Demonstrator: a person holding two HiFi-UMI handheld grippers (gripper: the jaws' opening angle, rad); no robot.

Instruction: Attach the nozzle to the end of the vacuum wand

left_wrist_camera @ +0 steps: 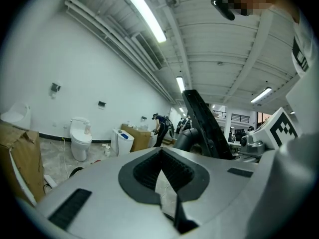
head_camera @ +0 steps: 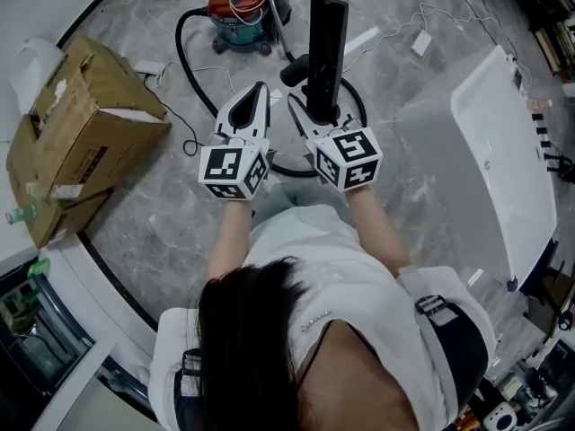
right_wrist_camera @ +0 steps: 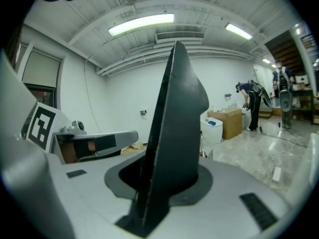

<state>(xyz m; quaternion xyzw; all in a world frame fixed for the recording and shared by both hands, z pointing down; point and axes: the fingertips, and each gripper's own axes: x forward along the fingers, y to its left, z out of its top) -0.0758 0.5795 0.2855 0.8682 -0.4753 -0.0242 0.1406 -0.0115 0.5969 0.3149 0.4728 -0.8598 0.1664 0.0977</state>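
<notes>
The nozzle (head_camera: 326,48) is clamped upright at its lower end in the right gripper (head_camera: 314,119), apparently for presentation to the wand (head_camera: 277,18) beside the vacuum (head_camera: 241,12) on the floor (head_camera: 153,205) ahead, while the left gripper (head_camera: 256,97) is held alongside, closed and empty, presumably free to steady the wand.

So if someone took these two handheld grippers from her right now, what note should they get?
Left gripper: shut, empty, held beside the right one.
Right gripper: shut on the black nozzle, which sticks out between its jaws.
The vacuum cleaner sits on the floor ahead, with its black hose looping toward you and the silver wand next to it.
Done: nozzle picked up.
Left: take the wand, probably with the free left gripper, and push the nozzle onto its end.
</notes>
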